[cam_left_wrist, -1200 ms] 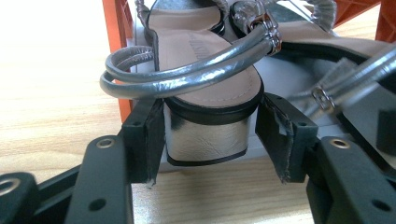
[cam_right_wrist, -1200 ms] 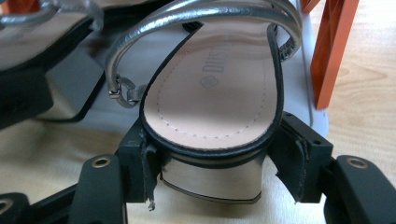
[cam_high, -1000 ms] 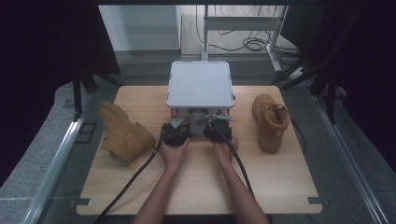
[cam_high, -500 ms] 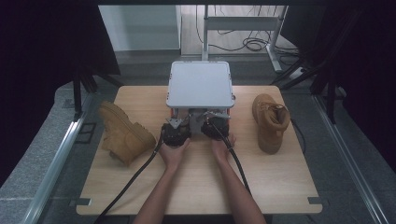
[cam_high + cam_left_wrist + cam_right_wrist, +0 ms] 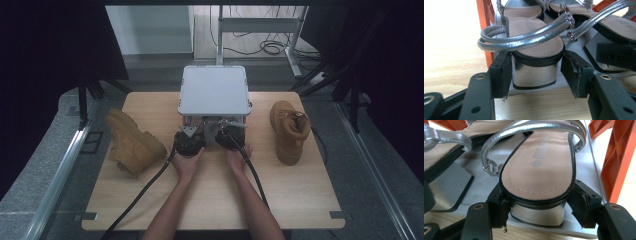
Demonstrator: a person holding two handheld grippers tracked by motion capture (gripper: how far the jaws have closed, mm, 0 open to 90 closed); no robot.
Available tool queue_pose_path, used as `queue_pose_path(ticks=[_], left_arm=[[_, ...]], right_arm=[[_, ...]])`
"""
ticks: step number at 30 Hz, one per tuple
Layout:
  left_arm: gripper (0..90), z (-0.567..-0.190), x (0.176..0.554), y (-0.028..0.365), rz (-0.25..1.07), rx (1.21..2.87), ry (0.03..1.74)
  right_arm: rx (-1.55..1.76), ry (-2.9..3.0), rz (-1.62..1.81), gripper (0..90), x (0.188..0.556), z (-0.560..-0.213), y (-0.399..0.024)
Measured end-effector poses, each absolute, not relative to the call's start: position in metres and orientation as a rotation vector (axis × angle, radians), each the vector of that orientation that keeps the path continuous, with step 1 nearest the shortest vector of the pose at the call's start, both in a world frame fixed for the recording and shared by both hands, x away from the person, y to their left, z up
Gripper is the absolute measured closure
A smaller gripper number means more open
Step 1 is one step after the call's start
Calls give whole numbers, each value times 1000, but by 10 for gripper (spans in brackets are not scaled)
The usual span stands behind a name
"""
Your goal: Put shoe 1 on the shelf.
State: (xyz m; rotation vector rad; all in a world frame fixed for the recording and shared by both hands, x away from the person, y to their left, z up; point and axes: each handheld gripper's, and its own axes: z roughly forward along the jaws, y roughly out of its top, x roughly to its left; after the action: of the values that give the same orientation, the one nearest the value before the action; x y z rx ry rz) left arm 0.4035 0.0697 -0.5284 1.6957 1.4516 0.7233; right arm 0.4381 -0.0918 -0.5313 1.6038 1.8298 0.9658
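Note:
Two silver strappy sandals lie side by side on the low white shelf of a small rack at the table's middle. In the left gripper view, my left gripper has its pads on either side of one sandal's block heel, against the black sole rim. In the right gripper view, my right gripper grips the other sandal the same way at its heel. From above, the left gripper and right gripper reach under the rack's top, which hides their fingertips.
The rack has orange legs close beside the sandals. A tan boot lies on the wooden table at the left. A second tan boot stands at the right. Cables trail back from both grippers.

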Motion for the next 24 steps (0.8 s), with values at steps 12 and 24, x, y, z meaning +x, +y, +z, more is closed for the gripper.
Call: queue_pose_path(ticks=[12,24], left_arm=[[430,-529,409,67,723,1684,1457],[350,-518,377,92,707,1635,1371]], right_arm=[[1596,1838,968,381,438,-532,-93],[1550,1868,1077,312,417,-524,-115]])
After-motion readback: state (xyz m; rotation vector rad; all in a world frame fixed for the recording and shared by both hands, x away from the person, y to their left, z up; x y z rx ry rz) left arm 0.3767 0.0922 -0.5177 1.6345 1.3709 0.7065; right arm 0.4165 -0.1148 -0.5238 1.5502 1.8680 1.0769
